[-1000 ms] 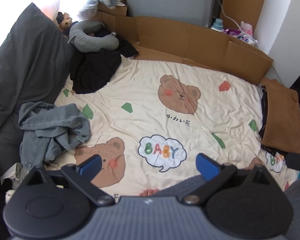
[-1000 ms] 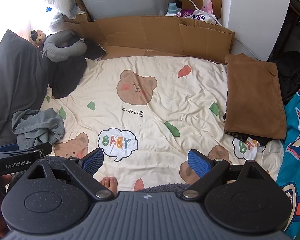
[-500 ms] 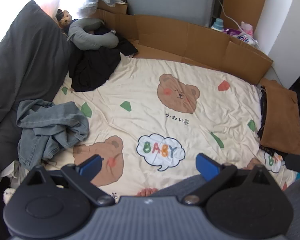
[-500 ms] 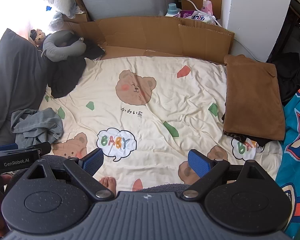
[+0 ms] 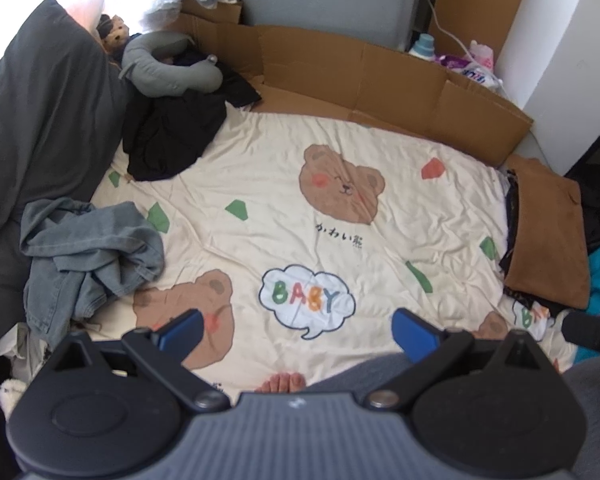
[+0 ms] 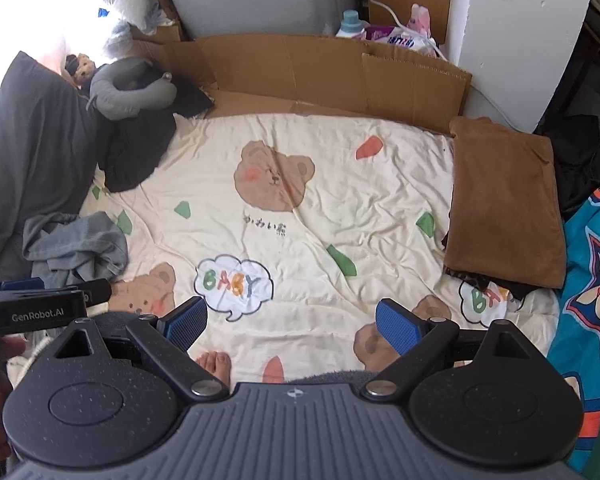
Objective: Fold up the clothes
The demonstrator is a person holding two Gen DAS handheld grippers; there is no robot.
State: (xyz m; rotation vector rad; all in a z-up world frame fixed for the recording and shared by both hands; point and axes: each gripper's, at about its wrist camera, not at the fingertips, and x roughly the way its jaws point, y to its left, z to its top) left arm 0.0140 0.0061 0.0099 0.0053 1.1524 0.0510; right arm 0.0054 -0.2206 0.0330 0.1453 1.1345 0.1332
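Both claws hang above the bear-print bedsheet (image 5: 380, 184) with blades spread wide and nothing between them, left gripper (image 5: 296, 330) and right gripper (image 6: 292, 320) alike. The crumpled grey-blue jeans (image 5: 88, 256) sit bunched at the sheet's left edge, a folded brown garment (image 6: 504, 204) stacked right. Risk, I'd say: pinching the tangled jeans blind could catch two layers and drag the sheet along
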